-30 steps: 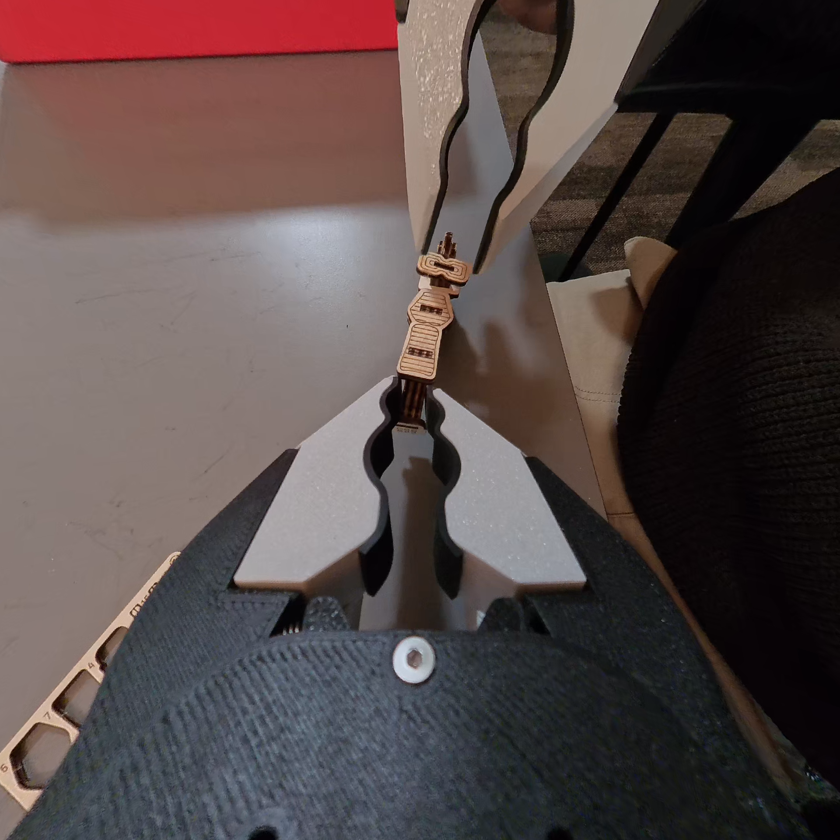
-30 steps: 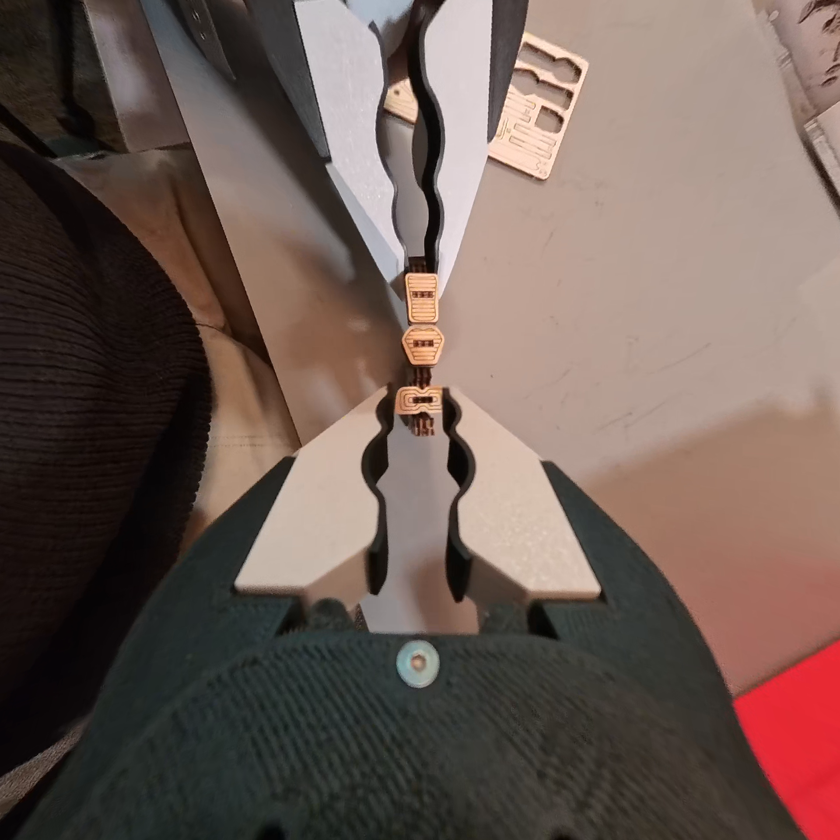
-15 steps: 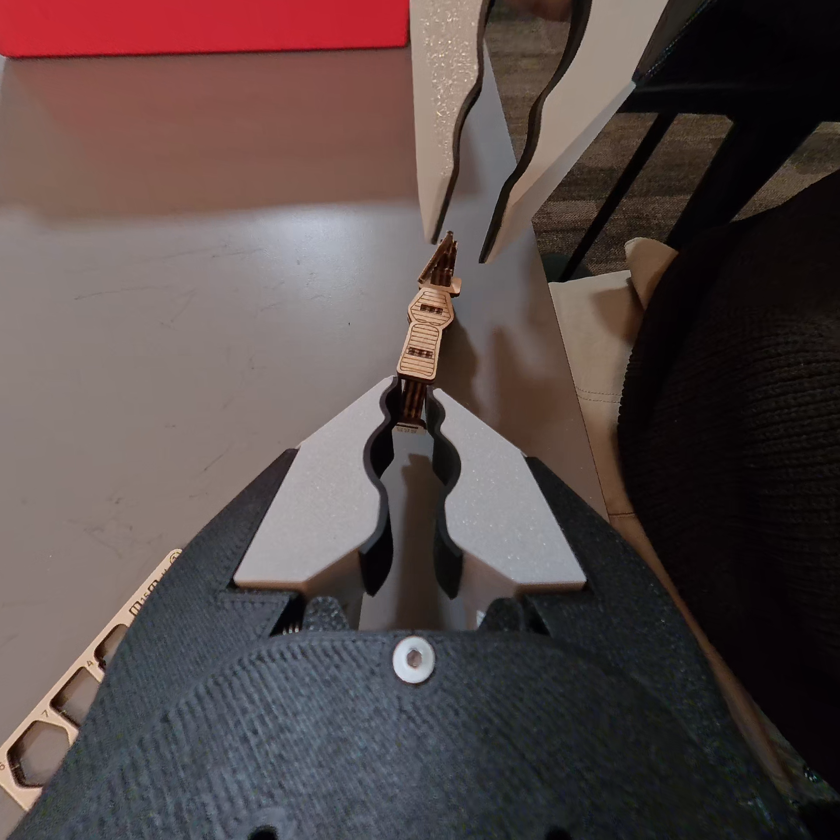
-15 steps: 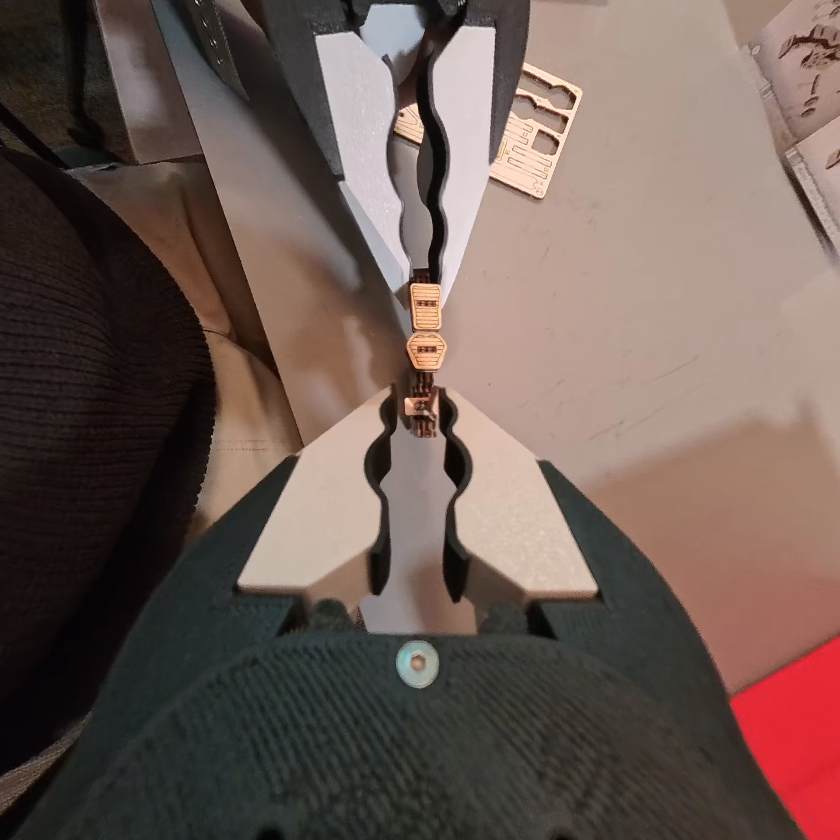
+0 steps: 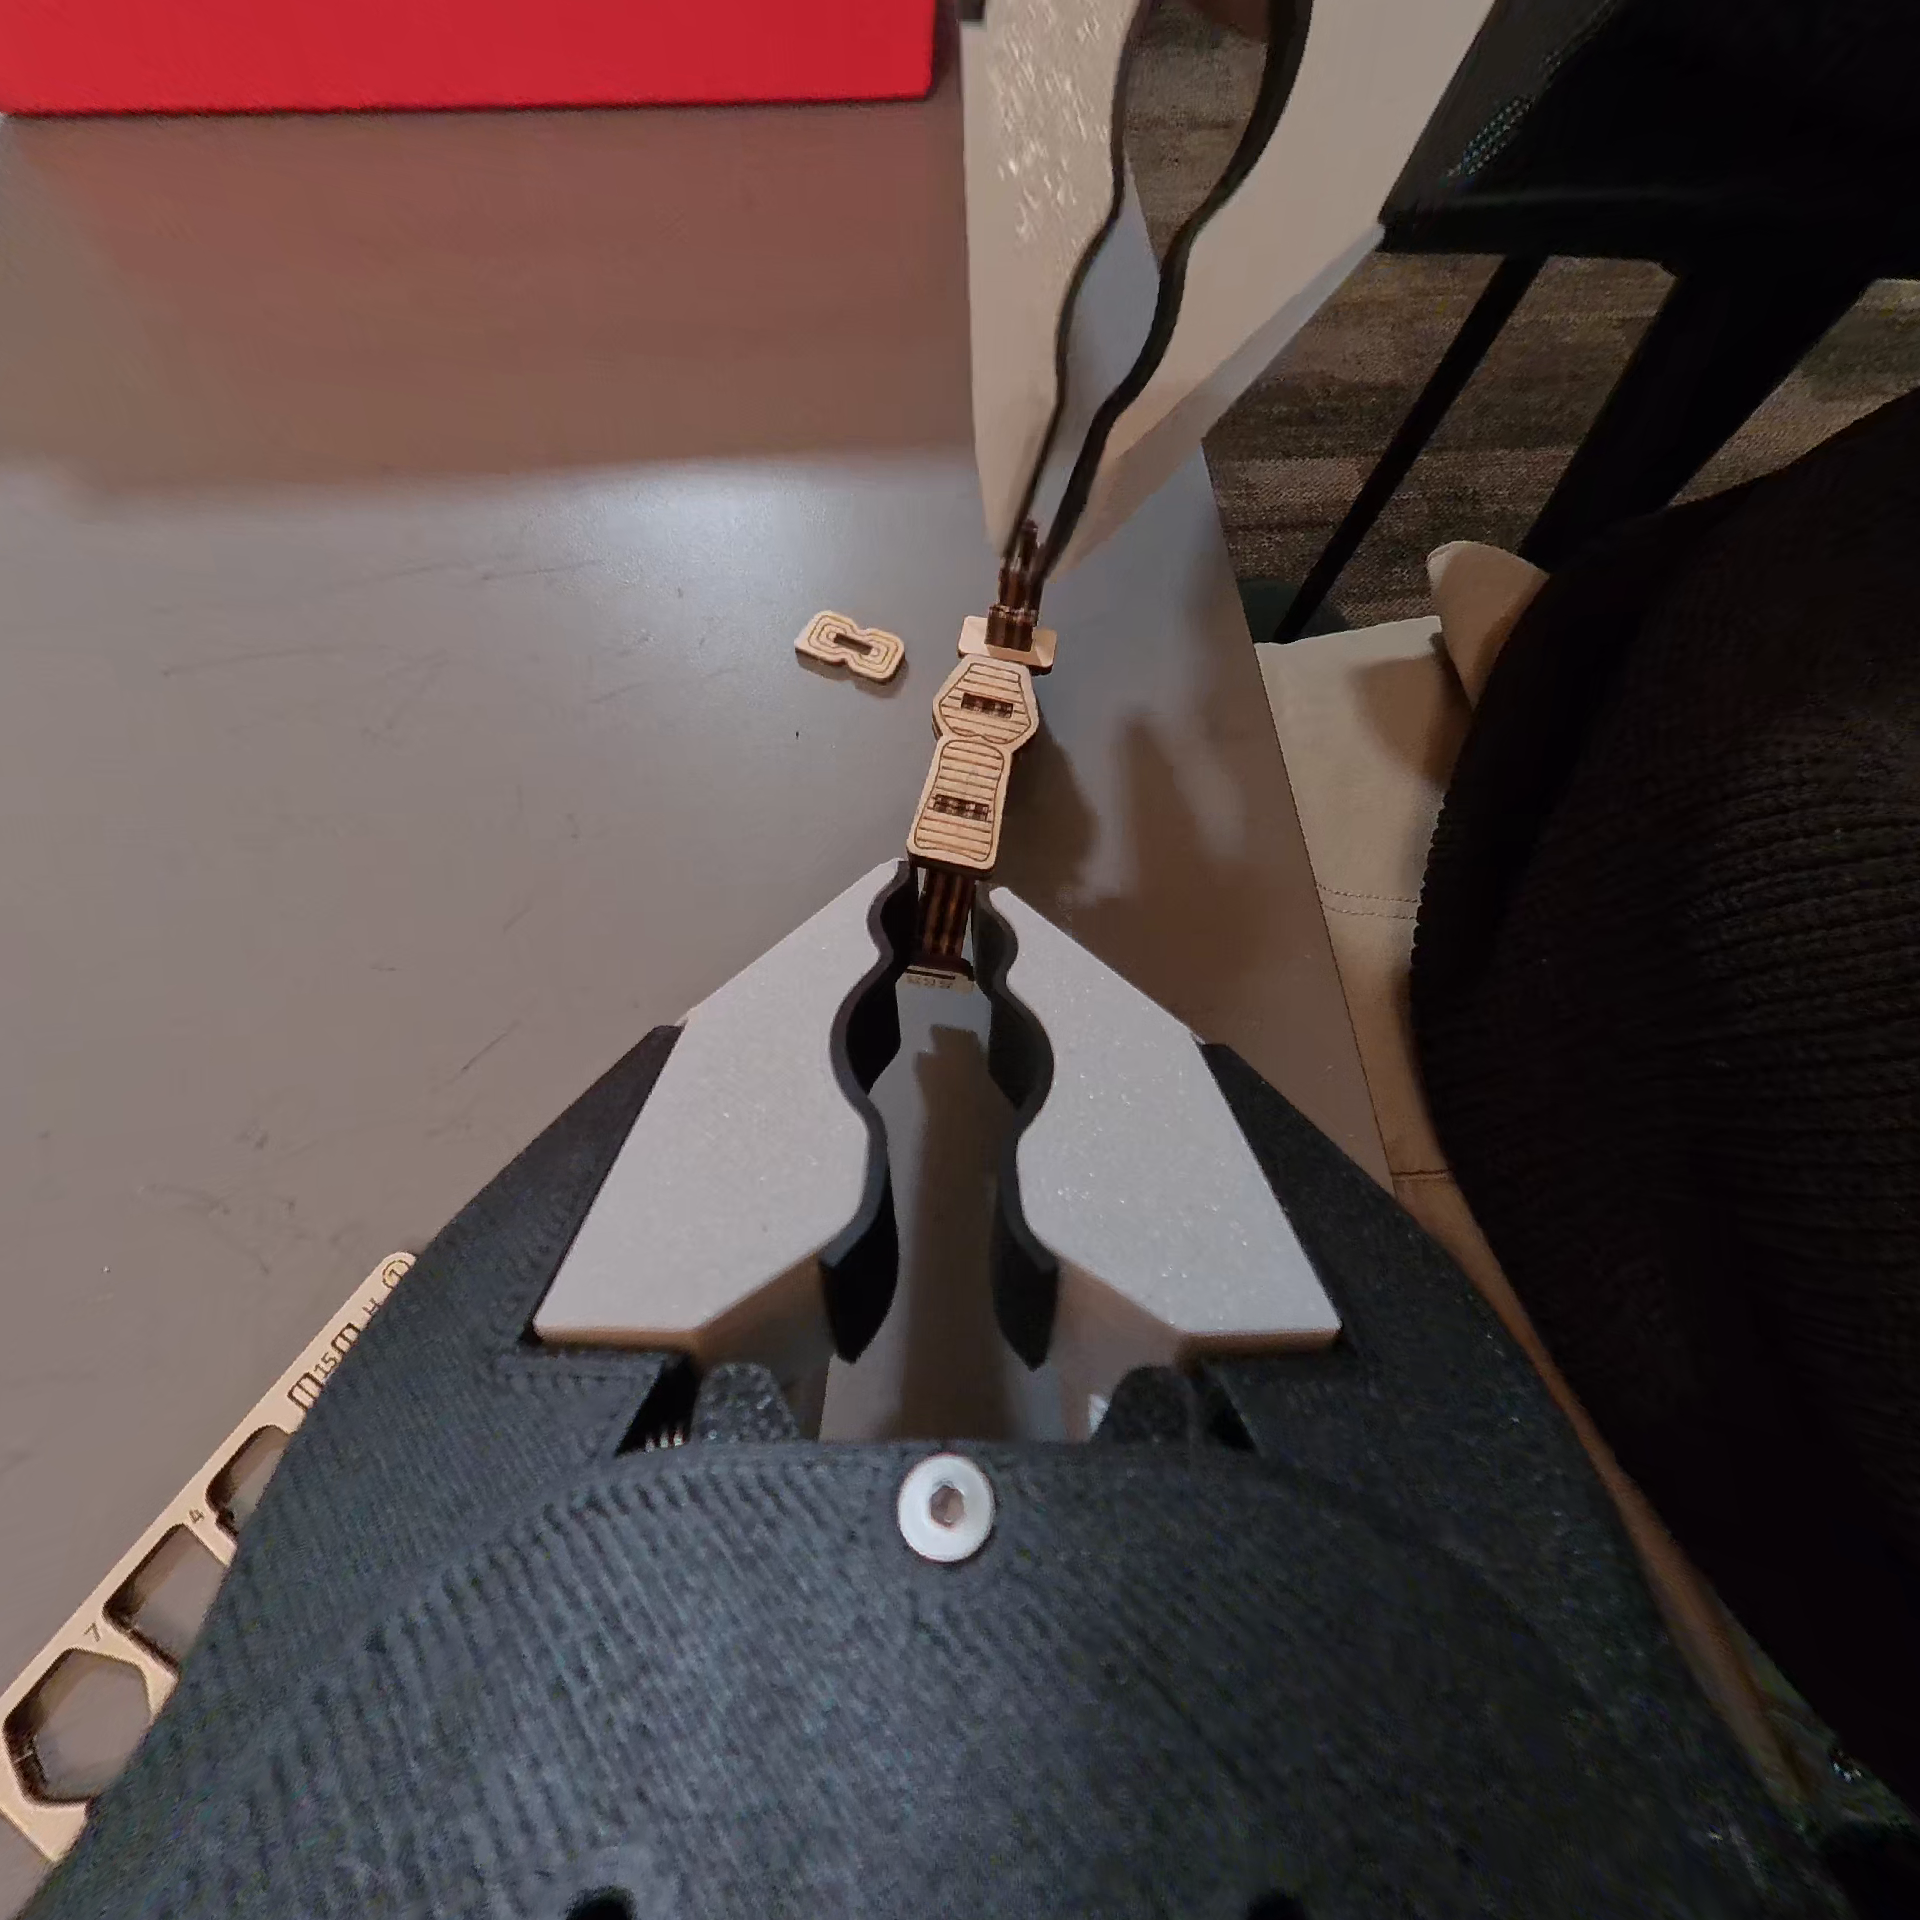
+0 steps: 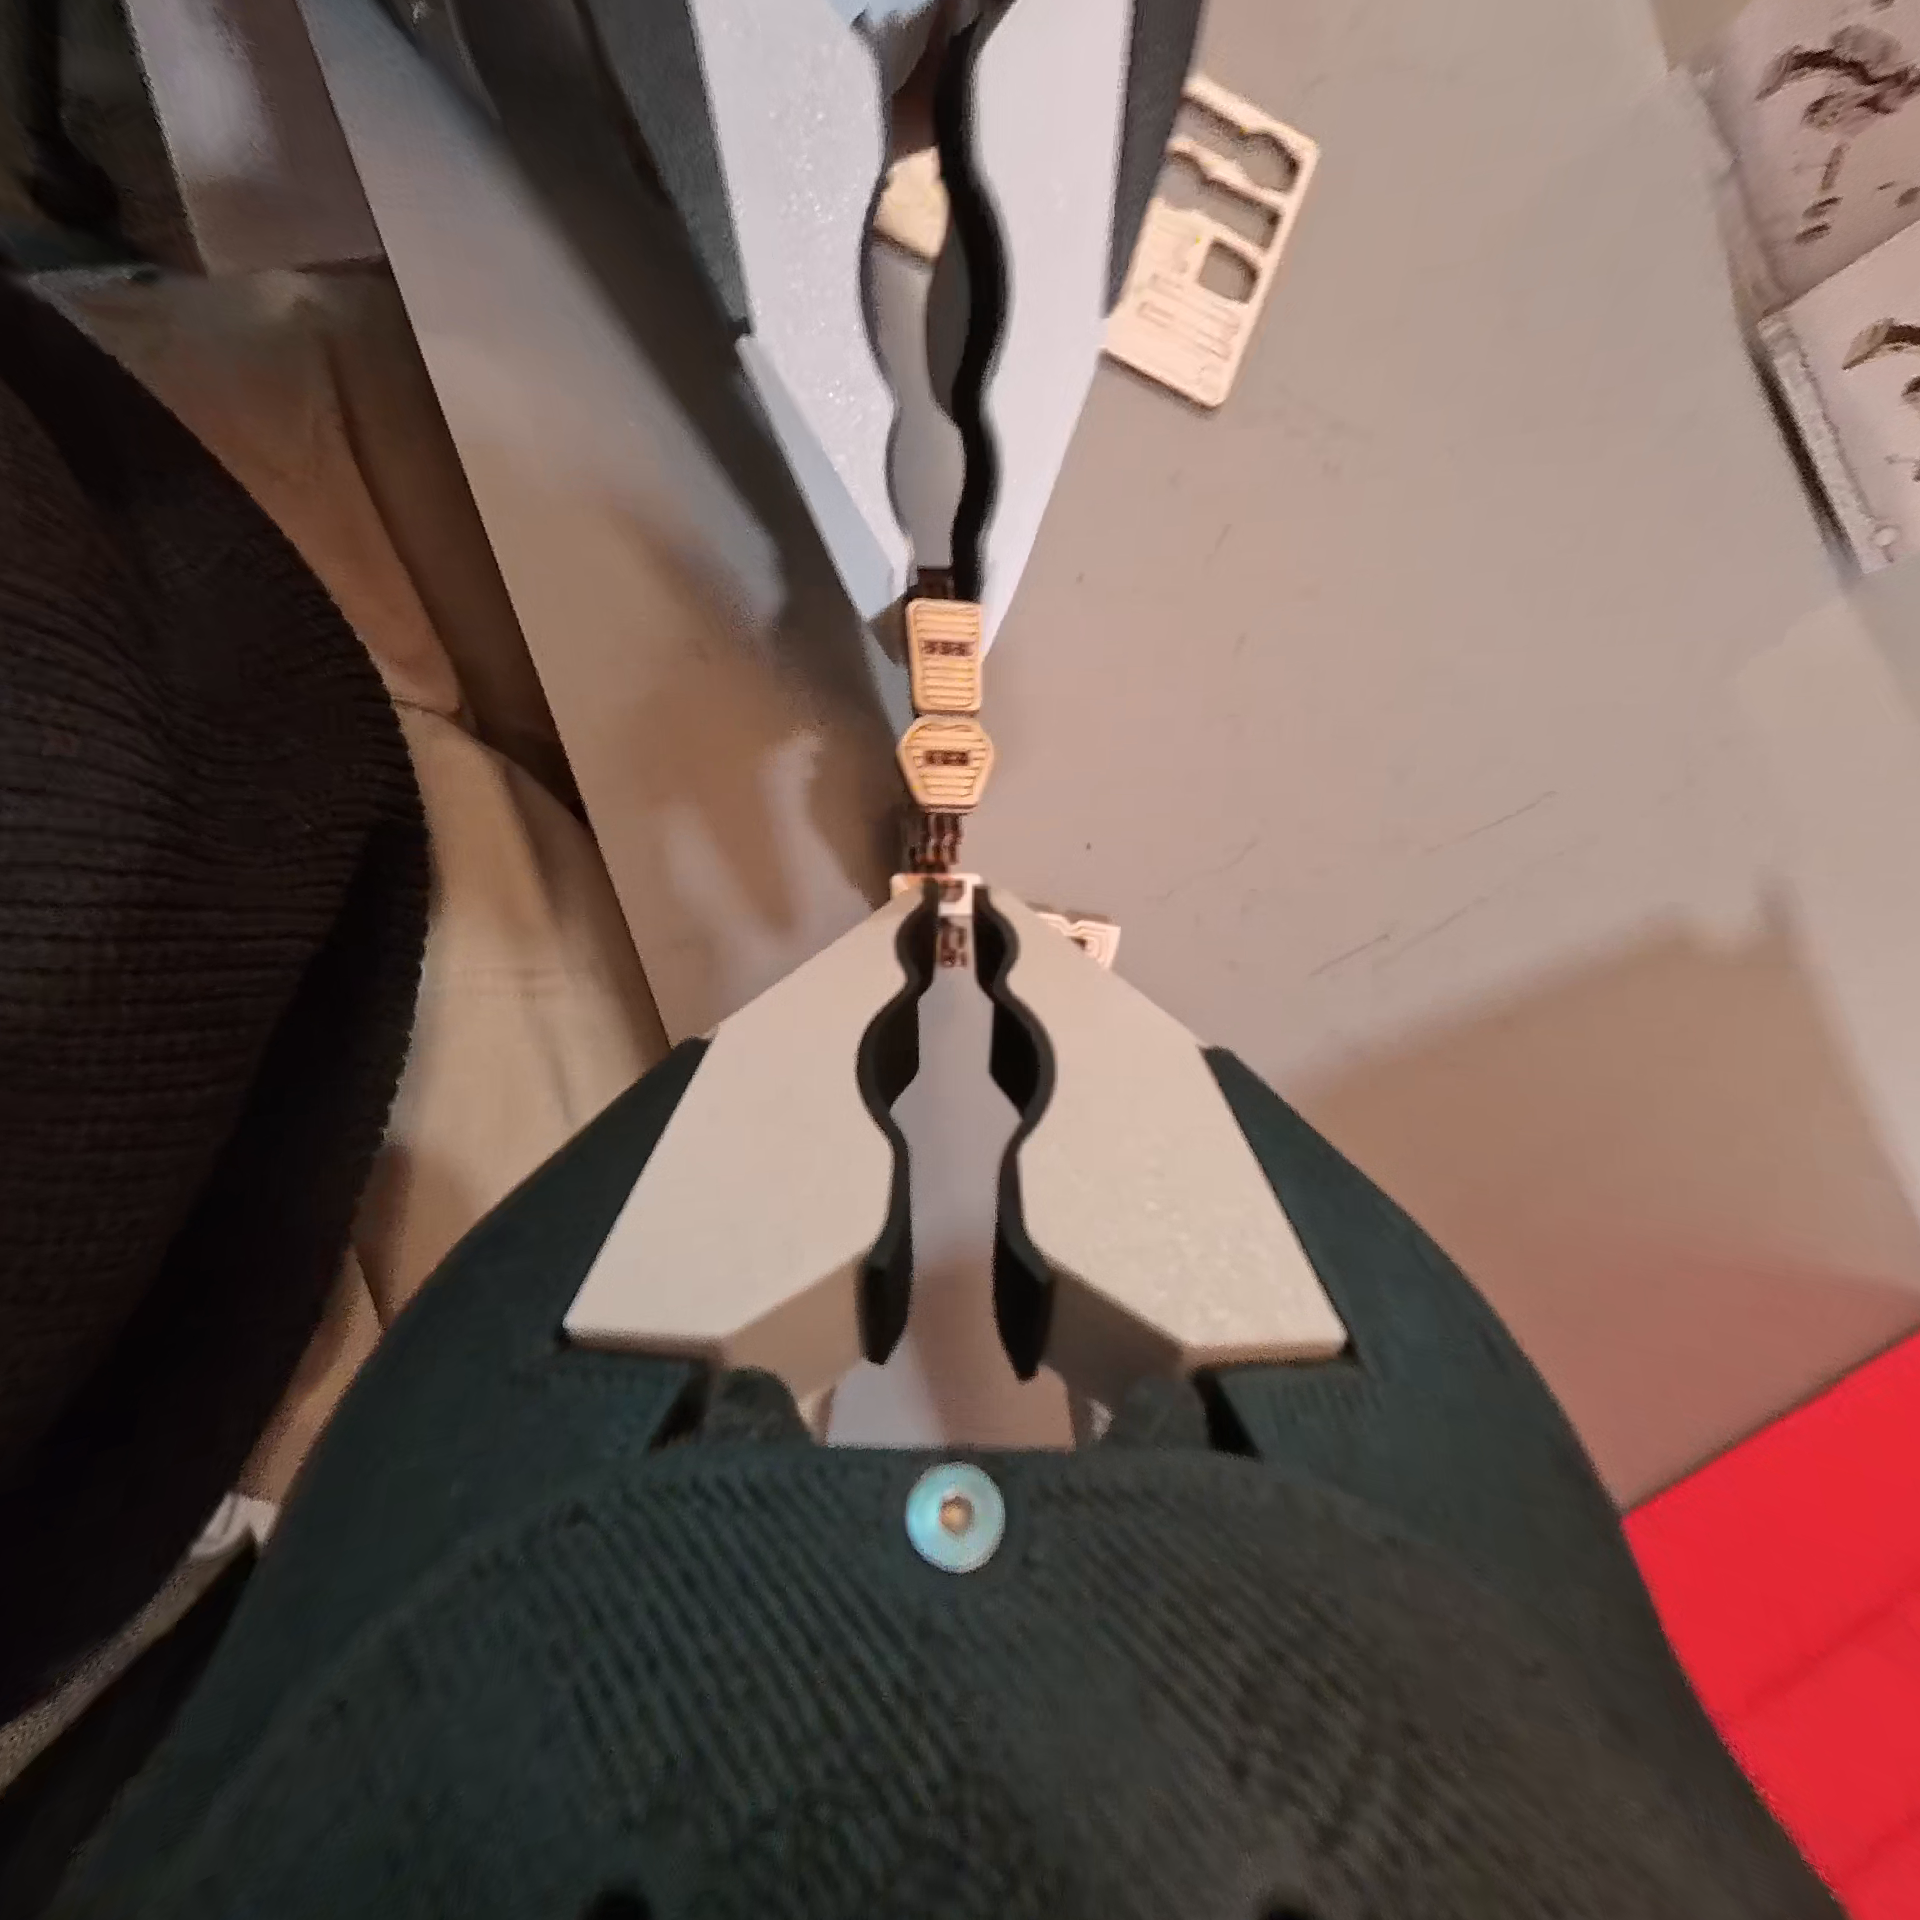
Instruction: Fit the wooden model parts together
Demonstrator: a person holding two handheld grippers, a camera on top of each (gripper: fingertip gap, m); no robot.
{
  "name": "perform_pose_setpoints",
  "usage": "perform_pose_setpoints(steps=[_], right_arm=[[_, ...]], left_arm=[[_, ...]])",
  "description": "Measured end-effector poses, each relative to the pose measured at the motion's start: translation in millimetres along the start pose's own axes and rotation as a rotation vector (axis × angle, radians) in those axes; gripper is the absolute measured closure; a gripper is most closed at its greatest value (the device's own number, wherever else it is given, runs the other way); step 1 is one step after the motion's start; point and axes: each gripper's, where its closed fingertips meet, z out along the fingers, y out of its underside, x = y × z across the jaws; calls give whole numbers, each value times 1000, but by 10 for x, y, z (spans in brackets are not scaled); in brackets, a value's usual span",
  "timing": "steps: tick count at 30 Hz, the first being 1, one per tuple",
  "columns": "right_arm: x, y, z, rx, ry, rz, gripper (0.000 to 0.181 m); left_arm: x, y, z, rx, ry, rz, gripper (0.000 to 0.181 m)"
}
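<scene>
We are holding the wooden model spine point(image 5: 961, 790) between both tongs, its long axis running straight from the left tongs point(image 5: 940, 940), clenched on its near end at frame centre, to the right tongs point(image 5: 1034, 551), pinching its far tip at upper centre. A loose figure-eight plate point(image 5: 852, 649) is lying on the table point(image 5: 416, 831), just left of the spine's far end, nearer the right tongs. Likely next piece.

Each of the 2 cameras sits close behind its own hand-held gripper and looks forward and down along the fingers toward 12 o'clock. The 2 views face each other. Both share the wooden model point(image 5: 971, 769) point(image 6: 943, 707) and the grey table point(image 5: 436, 790) point(image 6: 1455, 727) edge.
</scene>
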Motion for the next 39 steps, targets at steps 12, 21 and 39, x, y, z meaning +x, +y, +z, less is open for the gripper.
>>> perform_pose_setpoints(steps=[12,21,39], right_arm=[[400,250,150,63,17,507,158],[283,308,315,-53,36,519,152],[347,300,355,-35,69,448,158]], left_arm=[[47,-4,5,-3,23,8,172],[50,2,5,-2,26,8,172],[57,4,11,-6,23,17,172]])
